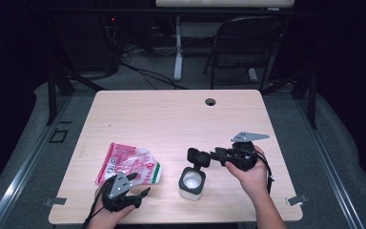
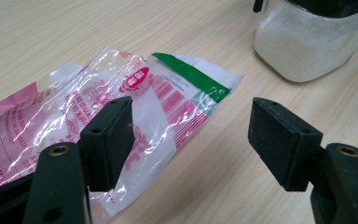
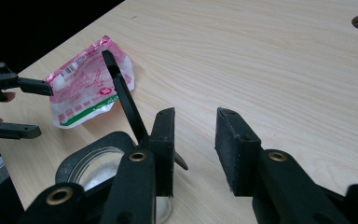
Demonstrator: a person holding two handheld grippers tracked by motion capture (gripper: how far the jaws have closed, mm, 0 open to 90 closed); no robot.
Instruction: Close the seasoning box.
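One table [image 1: 171, 114] carries two things: one pink and clear bag [image 1: 128, 164], lying flat at the lower left of the high view, and one jar [image 1: 192, 183] with white contents, standing at lower centre. The jar has one black lid [image 1: 198, 157], flipped up and back on its hinge, so the mouth is open. Two grippers are in the high view, each held by one hand. The left gripper [image 1: 140, 195] sits at the bottom left, just below the bag; in its own view its two jaws stand wide apart with nothing between them, the left jaw over the bag's edge and the jar's base at the upper right. The right gripper [image 1: 215, 155] sits right of centre, its tips just beside the raised lid. In its own view the jaws are parted with only bare table between them, and the lid stands edge-on against the outer side of the left jaw; whether they touch I cannot tell. One round hole [image 1: 210, 101] shows near the table's far edge.
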